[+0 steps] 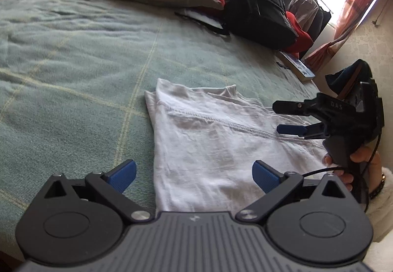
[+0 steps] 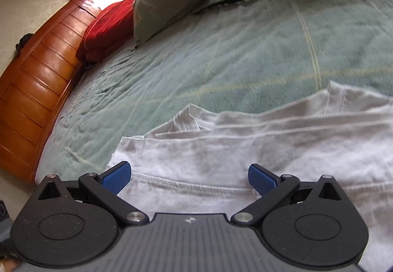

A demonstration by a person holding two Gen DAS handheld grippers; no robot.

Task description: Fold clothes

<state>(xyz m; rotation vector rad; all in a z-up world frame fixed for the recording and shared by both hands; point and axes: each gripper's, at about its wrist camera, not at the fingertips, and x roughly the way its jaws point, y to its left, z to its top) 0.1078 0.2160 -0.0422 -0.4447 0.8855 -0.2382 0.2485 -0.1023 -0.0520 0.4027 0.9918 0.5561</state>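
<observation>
I see the white garment (image 1: 216, 144) lying flat on the green bedspread (image 1: 73, 63), partly doubled over, its long axis running from 6 toward 12 o'clock off my left gripper (image 1: 194, 175), whose fingers are spread and empty just above the near edge. My right gripper (image 2: 189, 177), also spread and holding nothing, hovers over the cloth's 3 o'clock side, so both sit about equally near.

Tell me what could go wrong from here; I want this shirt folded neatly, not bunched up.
1. Both grippers, left and right, are open above the shirt; pinching only the top layer could pull the existing folds apart.
2. The bedspread beneath is soft and wrinkled; a deep pinch might grab it too.
3. The grippers are close together and could bump.
</observation>
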